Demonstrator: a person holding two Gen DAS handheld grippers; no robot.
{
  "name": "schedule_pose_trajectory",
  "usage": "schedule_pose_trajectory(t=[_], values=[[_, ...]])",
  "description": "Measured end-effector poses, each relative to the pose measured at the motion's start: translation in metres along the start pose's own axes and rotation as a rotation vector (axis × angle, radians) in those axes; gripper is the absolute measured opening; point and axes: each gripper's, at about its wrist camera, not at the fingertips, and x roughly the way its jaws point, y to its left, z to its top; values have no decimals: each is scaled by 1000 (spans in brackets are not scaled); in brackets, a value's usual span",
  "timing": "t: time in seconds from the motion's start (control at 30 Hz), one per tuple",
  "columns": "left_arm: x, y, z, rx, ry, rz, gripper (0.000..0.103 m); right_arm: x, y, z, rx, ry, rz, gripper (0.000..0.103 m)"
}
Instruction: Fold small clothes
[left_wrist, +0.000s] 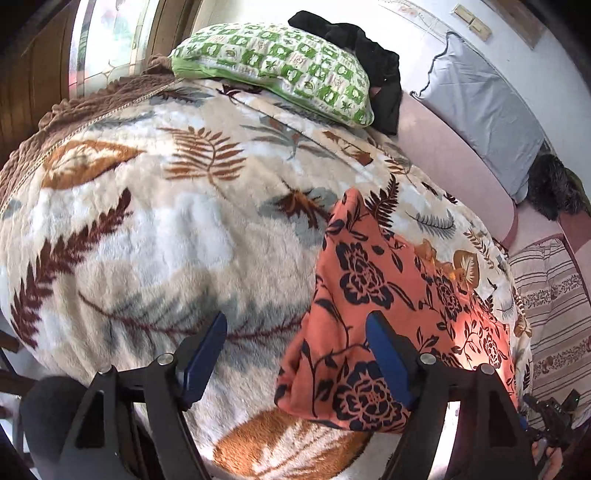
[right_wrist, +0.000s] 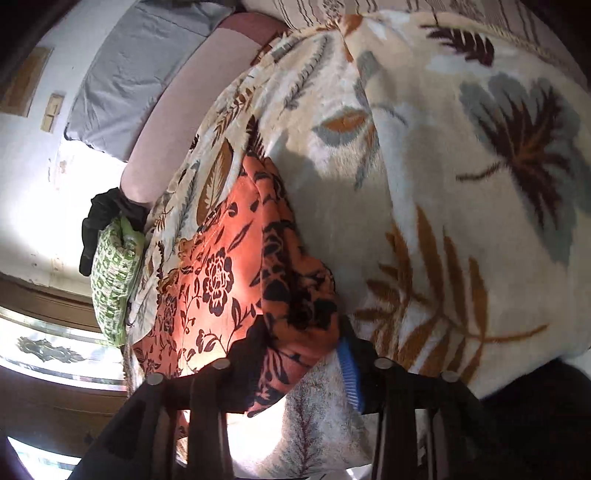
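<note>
An orange garment with dark navy flowers lies on a fluffy leaf-print blanket. In the left wrist view my left gripper is open, its blue fingers wide apart, hovering over the garment's left edge without holding it. In the right wrist view the same garment is bunched up at its near end, and my right gripper is closed on that bunched fold; one blue finger shows beside the cloth, the other is hidden.
A green-and-white patterned pillow and a black cloth lie at the bed's far end. A grey pillow leans on the wall by the pink mattress edge. A striped sheet lies at right.
</note>
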Motion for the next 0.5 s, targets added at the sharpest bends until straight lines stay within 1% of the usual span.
schedule_pose_trajectory(t=[0.03, 0.1, 0.17, 0.23, 0.27, 0.37, 0.4, 0.47, 0.5], values=[[4, 0, 8, 17, 12, -8, 78, -6, 7, 7, -36, -29, -21, 66], [14, -5, 22, 61, 16, -15, 78, -14, 25, 22, -114, -64, -30, 67], [25, -16, 34, 129, 18, -32, 78, -14, 38, 37, -172, -65, -21, 67], [39, -28, 45, 189, 33, -56, 78, 1, 51, 52, -220, -19, -5, 67], [48, -35, 50, 216, 46, -66, 78, 9, 54, 58, -238, -4, -12, 67], [71, -57, 63, 286, 70, -75, 78, 33, 62, 75, -287, 40, -7, 67], [80, -63, 66, 310, 80, -75, 77, 41, 64, 80, -291, 46, -12, 67], [98, -73, 72, 343, 105, -61, 69, 54, 68, 90, -310, 55, -22, 67], [107, -77, 74, 358, 122, -56, 63, 60, 70, 96, -319, 51, -33, 67]])
